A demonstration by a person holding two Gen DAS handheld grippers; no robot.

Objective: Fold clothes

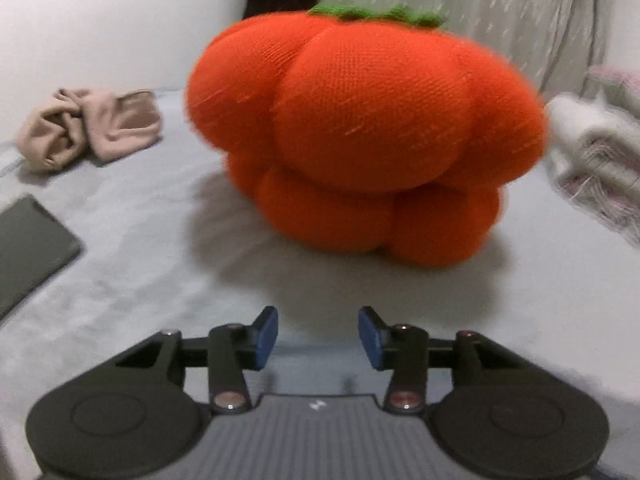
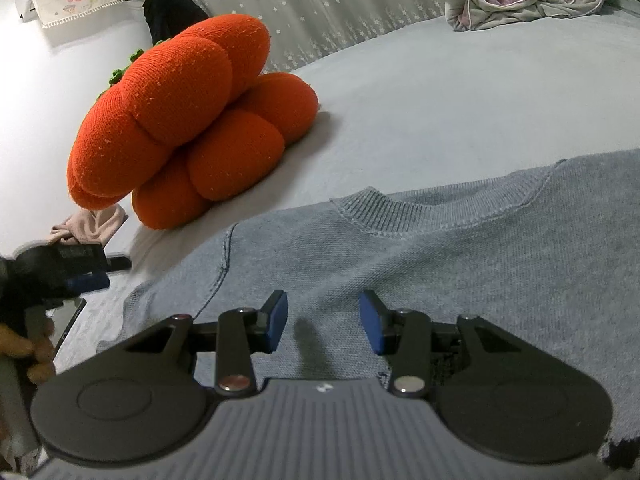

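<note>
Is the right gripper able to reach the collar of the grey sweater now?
Probably yes. The right gripper hovers open over the grey sweater, and nothing lies between it and the collar.

The left black two-finger gripper [image 1: 318,338] has blue rectangular fingertip pads [image 1: 267,338] on black linkage arms joined by silver and reddish round pivot screws, two round black side discs, and a grey ribbed centre plate with a small white logo. The right black two-finger gripper [image 2: 323,326] is built the same, with blue pads [image 2: 277,322].
</note>
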